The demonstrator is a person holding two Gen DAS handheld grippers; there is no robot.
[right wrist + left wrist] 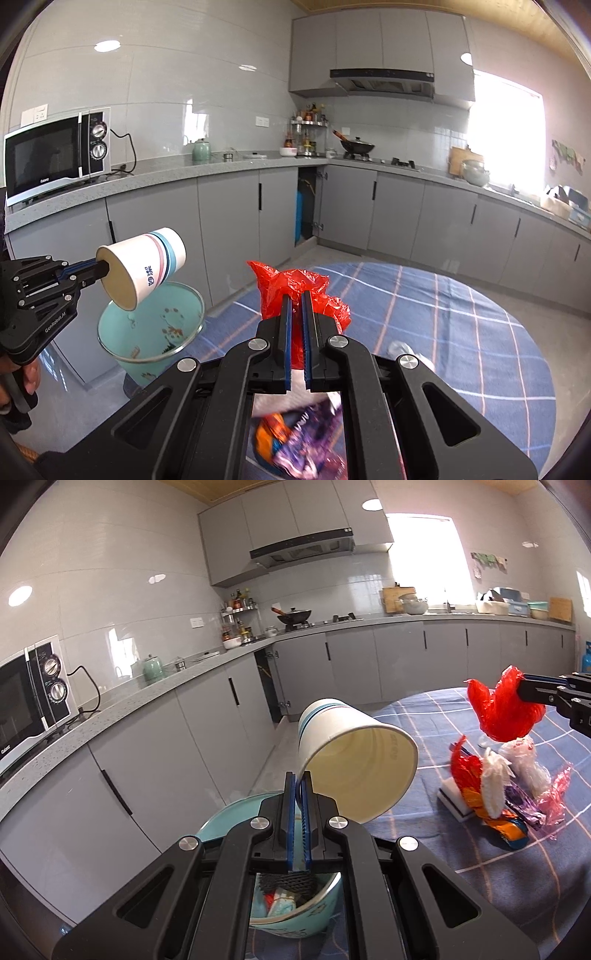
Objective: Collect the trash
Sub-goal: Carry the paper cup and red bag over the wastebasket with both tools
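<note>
Both hands are loaded at once. The left gripper [299,794] has its jaws pinched tight on the rim of a paper cup [354,757], which hangs tipped on its side, mouth toward the near side, just above the teal bin [147,325] that stands off the left edge of the table. The right gripper [295,306] is clamped on a crumpled red plastic bag [295,288], lifted clear of the checked tablecloth [424,709] and held to the right of the cup.

The bin is not empty: dark netting and some pale wrappers show at the bottom, so part of the collecting looks done. Neither the cup nor the red bag has gone in yet; the cup seems the closer of the two to being dropped.

Plenty is left on the table. A small heap lies near the right side: another scrap of red plastic [463,771], white crumpled wrapping [495,782], an orange snack packet [506,823], a purple wrapper [524,808], pink cellophane [554,794] and what may be a white sponge [454,801], though it is partly hidden. I would put the job somewhere around the middle.
</note>
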